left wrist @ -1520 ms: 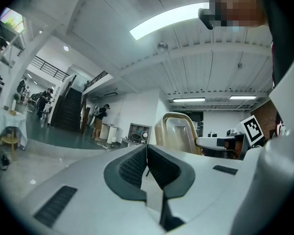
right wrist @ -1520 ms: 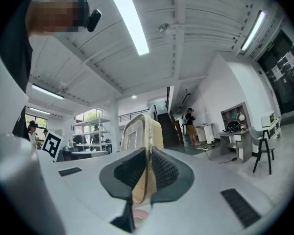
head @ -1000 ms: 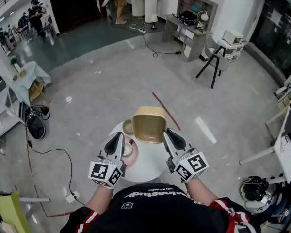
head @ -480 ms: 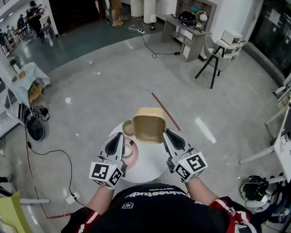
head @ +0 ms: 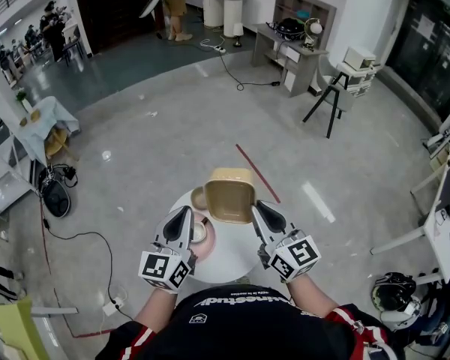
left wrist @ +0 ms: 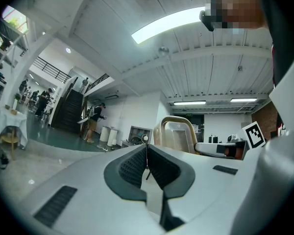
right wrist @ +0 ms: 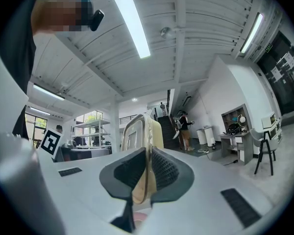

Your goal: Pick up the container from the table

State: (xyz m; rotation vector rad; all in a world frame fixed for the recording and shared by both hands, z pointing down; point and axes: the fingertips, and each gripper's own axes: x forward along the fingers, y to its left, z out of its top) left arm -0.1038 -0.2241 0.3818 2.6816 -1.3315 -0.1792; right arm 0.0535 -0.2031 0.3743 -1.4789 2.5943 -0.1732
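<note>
A tan rectangular container [head: 230, 193] hangs over the far part of the round white table [head: 229, 259], its hollow side facing the head camera. My right gripper [head: 255, 206] is shut on its right rim; in the right gripper view the rim [right wrist: 139, 131] runs between the ribbed pads [right wrist: 161, 169]. My left gripper [head: 186, 212] is level to the container's left, apart from it, with its pads [left wrist: 132, 166] pressed together on nothing. The left gripper view shows the container [left wrist: 179, 133] upright beyond the jaws, with the right gripper [left wrist: 220, 148] beside it.
A small round tan piece [head: 199, 197] lies left of the container, and a pink-rimmed bowl [head: 199, 232] sits under my left gripper. A red strip [head: 256, 172] marks the floor beyond the table. Cables [head: 82, 235] trail on the left; a helmet [head: 394, 291] lies at the right.
</note>
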